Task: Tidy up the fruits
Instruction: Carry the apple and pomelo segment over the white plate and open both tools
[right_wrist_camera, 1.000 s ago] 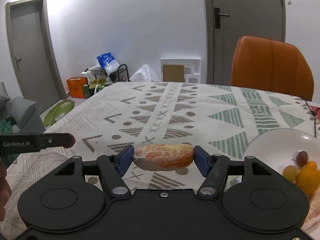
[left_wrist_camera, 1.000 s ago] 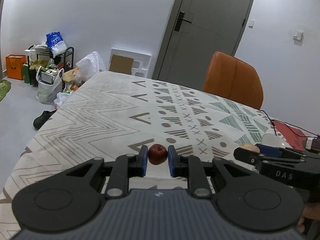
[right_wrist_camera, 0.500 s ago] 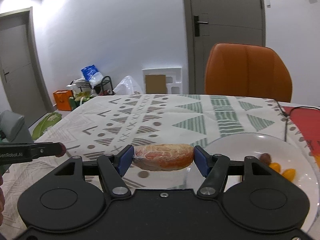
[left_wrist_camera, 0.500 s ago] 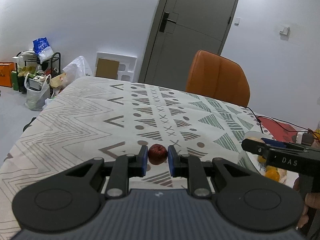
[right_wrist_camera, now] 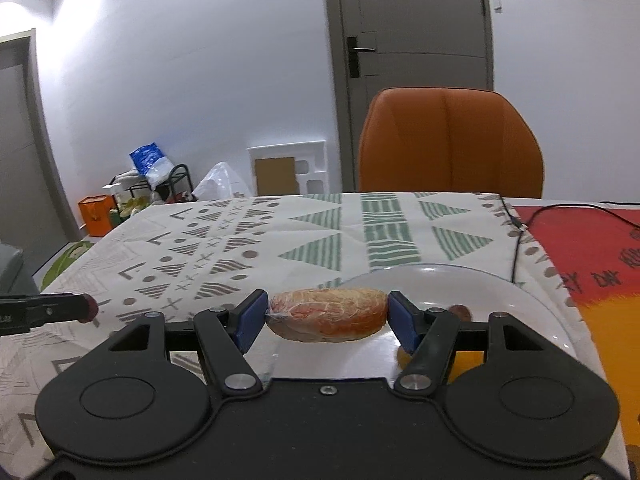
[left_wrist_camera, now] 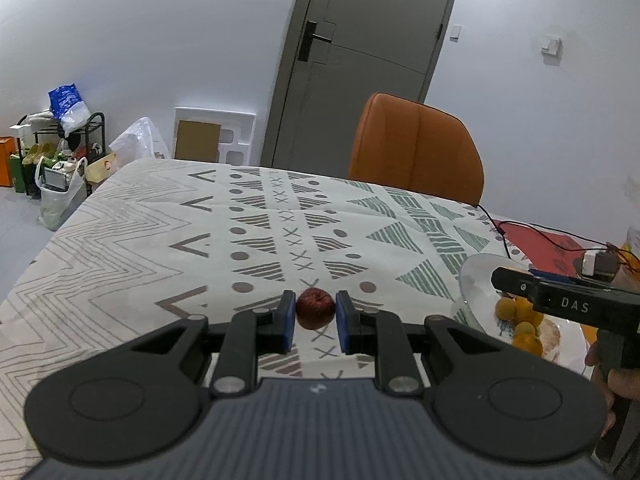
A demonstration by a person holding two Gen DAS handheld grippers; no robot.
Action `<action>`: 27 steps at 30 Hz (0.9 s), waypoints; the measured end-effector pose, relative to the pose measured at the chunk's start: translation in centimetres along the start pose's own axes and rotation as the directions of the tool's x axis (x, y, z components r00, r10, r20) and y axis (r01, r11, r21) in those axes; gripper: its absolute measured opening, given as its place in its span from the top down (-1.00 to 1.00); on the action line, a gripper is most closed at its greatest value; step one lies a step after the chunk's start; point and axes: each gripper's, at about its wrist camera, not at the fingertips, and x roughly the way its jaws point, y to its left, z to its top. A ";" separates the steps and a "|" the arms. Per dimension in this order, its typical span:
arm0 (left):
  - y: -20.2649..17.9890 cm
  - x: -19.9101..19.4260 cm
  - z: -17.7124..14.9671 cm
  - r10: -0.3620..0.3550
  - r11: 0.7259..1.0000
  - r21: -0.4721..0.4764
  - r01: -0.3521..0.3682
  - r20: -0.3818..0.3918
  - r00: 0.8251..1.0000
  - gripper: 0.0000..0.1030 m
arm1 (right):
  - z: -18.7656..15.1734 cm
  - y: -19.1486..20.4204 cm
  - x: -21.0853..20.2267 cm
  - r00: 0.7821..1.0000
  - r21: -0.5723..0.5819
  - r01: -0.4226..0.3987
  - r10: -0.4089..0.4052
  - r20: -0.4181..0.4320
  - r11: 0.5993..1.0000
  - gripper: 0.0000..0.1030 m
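My left gripper [left_wrist_camera: 315,322] is shut on a small dark red fruit [left_wrist_camera: 315,307], held above the patterned tablecloth [left_wrist_camera: 180,232]. My right gripper [right_wrist_camera: 329,318] is shut on a plastic-wrapped orange fruit [right_wrist_camera: 328,314], hanging over the near left part of a white plate [right_wrist_camera: 460,276]. In the left wrist view that plate [left_wrist_camera: 476,276] lies at the right with several small yellow-orange fruits [left_wrist_camera: 520,320], and the right gripper's finger [left_wrist_camera: 568,300] reaches over it. One small dark fruit [right_wrist_camera: 460,312] shows on the plate behind my right finger. The left gripper's tip [right_wrist_camera: 52,312] shows at the left edge.
An orange chair [right_wrist_camera: 450,144] stands at the table's far side. A black cable [right_wrist_camera: 520,224] runs over a red and orange mat [right_wrist_camera: 580,248] at the right. Bags and a rack [left_wrist_camera: 60,152] sit on the floor at the far left. A person's hand [left_wrist_camera: 604,376] holds the right gripper.
Both grippers have swung right across the table, each keeping its fruit. The plate has come under the right gripper and into the left wrist view.
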 end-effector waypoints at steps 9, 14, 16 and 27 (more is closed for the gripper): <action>-2.9 0.6 0.1 -0.026 0.999 0.042 0.026 -0.008 1.000 0.61 | -0.5 -2.9 -1.4 0.999 0.068 0.006 -0.009 0.039 0.998 -0.32; -5.1 1.0 0.3 -0.052 0.997 0.065 0.052 -0.005 0.999 0.61 | -0.8 -4.5 -2.8 0.999 0.105 -0.006 0.002 0.043 0.994 -0.33; -5.8 1.2 0.2 -0.062 0.995 0.073 0.062 -0.005 0.998 0.61 | -1.2 -5.1 -3.5 0.999 0.119 -0.007 0.002 0.044 0.993 -0.33; -9.6 2.1 0.1 -0.113 0.986 0.118 0.113 -0.012 0.994 0.61 | -2.7 -7.6 -5.8 0.999 0.160 0.006 -0.012 0.038 0.987 -0.34</action>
